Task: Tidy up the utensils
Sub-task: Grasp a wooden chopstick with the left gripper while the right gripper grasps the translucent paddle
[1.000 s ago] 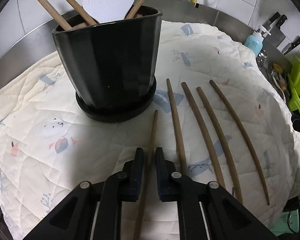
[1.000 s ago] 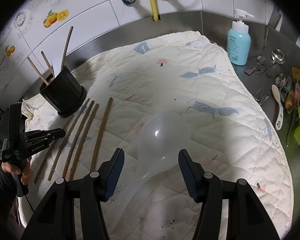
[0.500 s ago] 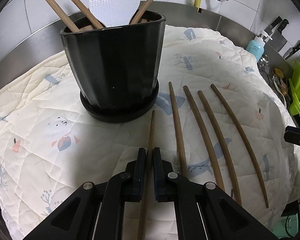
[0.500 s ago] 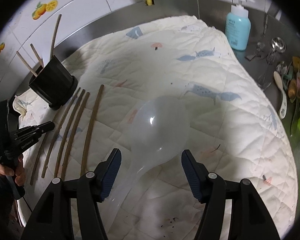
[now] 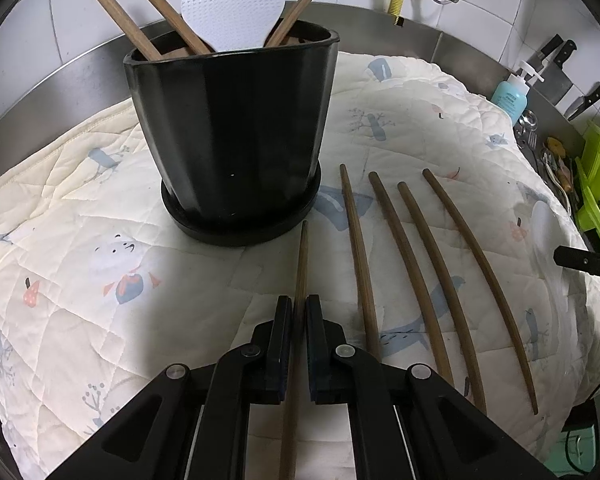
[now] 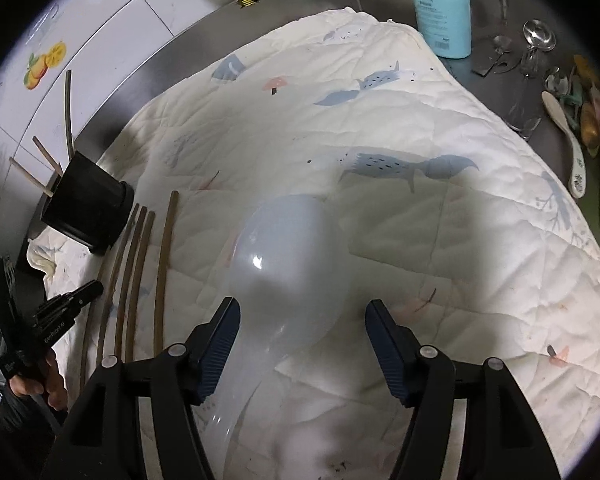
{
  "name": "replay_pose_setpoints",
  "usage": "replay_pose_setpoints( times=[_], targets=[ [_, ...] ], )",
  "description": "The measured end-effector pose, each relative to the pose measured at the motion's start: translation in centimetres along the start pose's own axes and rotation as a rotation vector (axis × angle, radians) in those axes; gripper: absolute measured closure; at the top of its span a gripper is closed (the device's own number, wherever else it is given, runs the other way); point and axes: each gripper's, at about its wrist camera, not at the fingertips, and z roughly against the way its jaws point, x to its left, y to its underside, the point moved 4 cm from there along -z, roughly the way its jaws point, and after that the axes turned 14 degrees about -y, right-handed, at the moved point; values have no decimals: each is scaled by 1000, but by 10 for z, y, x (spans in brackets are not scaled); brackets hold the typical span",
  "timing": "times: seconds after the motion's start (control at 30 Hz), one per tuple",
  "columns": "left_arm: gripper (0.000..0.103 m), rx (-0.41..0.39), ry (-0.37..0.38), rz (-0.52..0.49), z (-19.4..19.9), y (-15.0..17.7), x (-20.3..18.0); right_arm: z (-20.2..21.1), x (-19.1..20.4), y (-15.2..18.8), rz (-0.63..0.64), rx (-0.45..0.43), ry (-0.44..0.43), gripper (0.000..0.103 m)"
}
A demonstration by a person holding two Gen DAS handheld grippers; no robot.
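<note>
A black utensil holder stands on the quilted cloth with wooden sticks and a white perforated paddle in it. My left gripper is shut on a thin wooden stick that lies just in front of the holder. Several longer brown sticks lie side by side to its right. In the right wrist view a translucent rice paddle lies on the cloth. My right gripper hangs open over the paddle's neck, its pads apart from it. The left gripper shows at the far left, near the holder.
A blue pump bottle stands at the back of the steel counter. Spoons and other utensils lie along the counter's right side. A green rack and knives sit further right. A tiled wall with pipes runs behind.
My left jaws closed onto the thin stick. My right gripper sank toward the translucent paddle, rolled a little, and its jaws spread wider.
</note>
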Motion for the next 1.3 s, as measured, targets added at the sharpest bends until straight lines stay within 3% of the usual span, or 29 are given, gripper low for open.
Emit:
replay_pose_setpoints(
  times=[0.27, 0.43, 0.6, 0.8, 1.03, 1.07, 1.1, 1.3],
  targets=[
    [96, 0, 2, 6, 0, -2, 0, -10, 15, 2, 40, 32, 30, 31],
    [96, 1, 1, 9, -1, -2, 0, -19, 27, 7, 143, 66, 132, 31],
    [96, 0, 1, 13, -1, -2, 1, -25, 31, 8, 196, 87, 172, 24],
    [96, 0, 1, 14, 0, -2, 2, -28, 34, 11, 257, 97, 222, 24],
    [96, 1, 0, 14, 0, -2, 2, -20, 32, 13, 270, 86, 209, 44],
    [96, 1, -1, 14, 0, -3, 2, -18, 32, 13, 284, 74, 227, 64],
    [96, 1, -1, 14, 0, -3, 2, -16, 31, 12, 283, 72, 224, 72],
    [96, 3, -4, 13, -1, -3, 1, -11, 18, 6, 192, 53, 129, 77]
  ],
)
